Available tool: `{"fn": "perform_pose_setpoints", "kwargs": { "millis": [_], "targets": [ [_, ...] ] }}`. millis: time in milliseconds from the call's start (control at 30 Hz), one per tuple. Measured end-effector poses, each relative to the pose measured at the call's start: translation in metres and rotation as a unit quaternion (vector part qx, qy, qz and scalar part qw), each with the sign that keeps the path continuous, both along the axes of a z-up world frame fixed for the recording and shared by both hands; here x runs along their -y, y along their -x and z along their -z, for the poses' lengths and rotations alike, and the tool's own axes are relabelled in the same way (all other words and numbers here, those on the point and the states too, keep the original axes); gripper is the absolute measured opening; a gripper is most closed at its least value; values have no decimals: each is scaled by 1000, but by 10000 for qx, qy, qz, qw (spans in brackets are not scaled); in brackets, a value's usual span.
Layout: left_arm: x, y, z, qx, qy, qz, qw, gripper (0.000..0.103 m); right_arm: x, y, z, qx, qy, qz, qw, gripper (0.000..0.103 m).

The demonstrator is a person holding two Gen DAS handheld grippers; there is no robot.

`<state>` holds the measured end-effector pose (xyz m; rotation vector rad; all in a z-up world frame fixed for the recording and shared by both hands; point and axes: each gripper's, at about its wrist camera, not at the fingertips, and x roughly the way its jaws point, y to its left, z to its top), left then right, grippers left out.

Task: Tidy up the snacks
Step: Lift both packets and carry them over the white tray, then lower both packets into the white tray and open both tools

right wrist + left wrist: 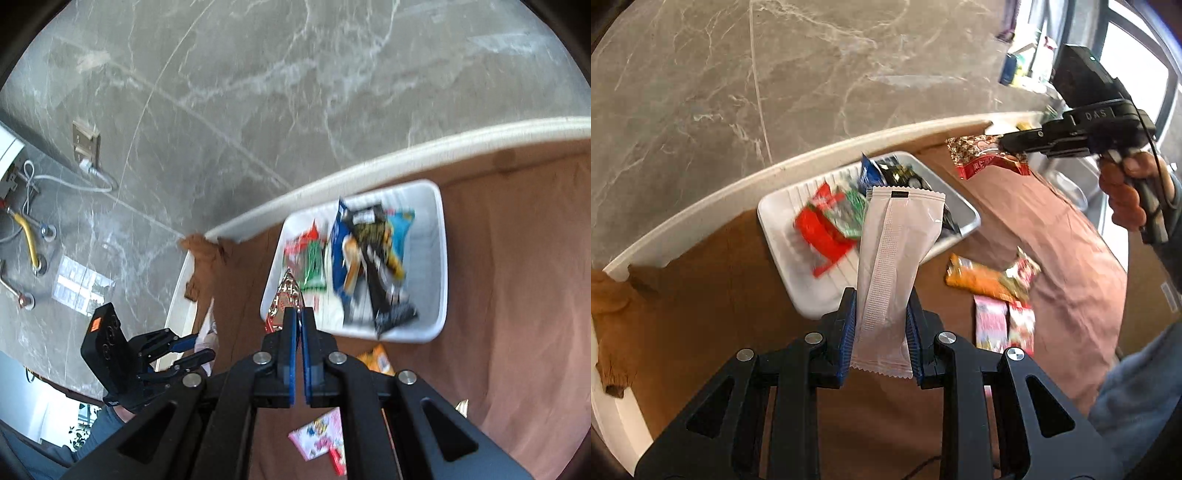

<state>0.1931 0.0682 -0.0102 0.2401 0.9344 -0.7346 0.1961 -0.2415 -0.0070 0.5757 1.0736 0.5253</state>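
Observation:
My left gripper (pixel 881 299) is shut on a long white snack packet (pixel 897 251), held over the near edge of the white tray (pixel 779 210). The tray holds several packets: red (pixel 820 232), green (pixel 849 210), blue and black (pixel 886 173). My right gripper (pixel 300 314) is shut on a red-and-gold patterned packet (pixel 286 295), seen edge on, just left of the tray (pixel 432 258). In the left wrist view the right gripper (pixel 1004 142) holds that packet (pixel 986 155) in the air to the right of the tray. The left gripper (pixel 195 349) shows at lower left in the right wrist view.
An orange packet (pixel 979 280) and pink packets (pixel 991 325) lie loose on the brown cloth (pixel 720 295) right of the tray. The table's white rim (pixel 738 192) runs behind the tray, with marble floor (pixel 812 74) beyond. A metal bowl (pixel 1071 188) sits at far right.

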Motion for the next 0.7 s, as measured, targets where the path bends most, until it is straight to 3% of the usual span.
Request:
{"fn": "perform_pose_setpoints", "kwargs": {
  "millis": [333, 700],
  "targets": [
    [24, -72, 21, -204, 71, -333, 9992, 23, 5, -54, 36, -229, -44, 71, 9997, 4],
    [66, -112, 58, -419, -340, -351, 9979, 23, -6, -82, 82, -566, 108, 55, 9983, 4]
  ]
}}
